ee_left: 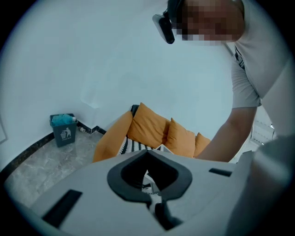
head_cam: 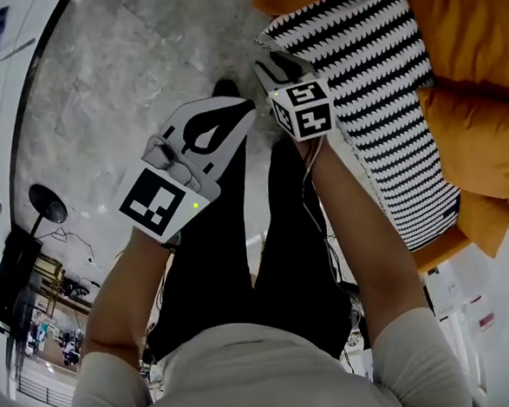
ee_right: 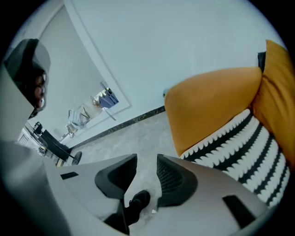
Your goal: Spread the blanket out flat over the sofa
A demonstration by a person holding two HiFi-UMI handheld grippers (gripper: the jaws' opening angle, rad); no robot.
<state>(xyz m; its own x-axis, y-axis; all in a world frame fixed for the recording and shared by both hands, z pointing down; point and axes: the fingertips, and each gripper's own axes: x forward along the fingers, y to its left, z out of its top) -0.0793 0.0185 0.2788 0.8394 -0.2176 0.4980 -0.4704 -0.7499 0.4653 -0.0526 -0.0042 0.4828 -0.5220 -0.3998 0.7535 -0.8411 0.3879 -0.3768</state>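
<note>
The black-and-white patterned blanket (head_cam: 377, 85) lies over the seat of the orange sofa (head_cam: 485, 139), reaching down its front edge. My right gripper (head_cam: 277, 66) hovers just left of the blanket's near edge, open, with nothing between its jaws. In the right gripper view the right gripper (ee_right: 146, 162) shows bare floor through the gap, with the blanket (ee_right: 251, 147) and the sofa's arm (ee_right: 212, 101) to the right. My left gripper (head_cam: 235, 106) hangs over the floor further left, shut and holding nothing. The left gripper view shows that left gripper (ee_left: 147, 153) pointing toward the sofa's cushions (ee_left: 147, 124).
Grey marble floor (head_cam: 107, 78) lies left of the sofa. The person's black trousers (head_cam: 267, 258) stand below the grippers. A blue bin (ee_left: 63, 130) sits by the wall. A black round-based stand (head_cam: 46, 204) and clutter (head_cam: 16, 276) are at the far left.
</note>
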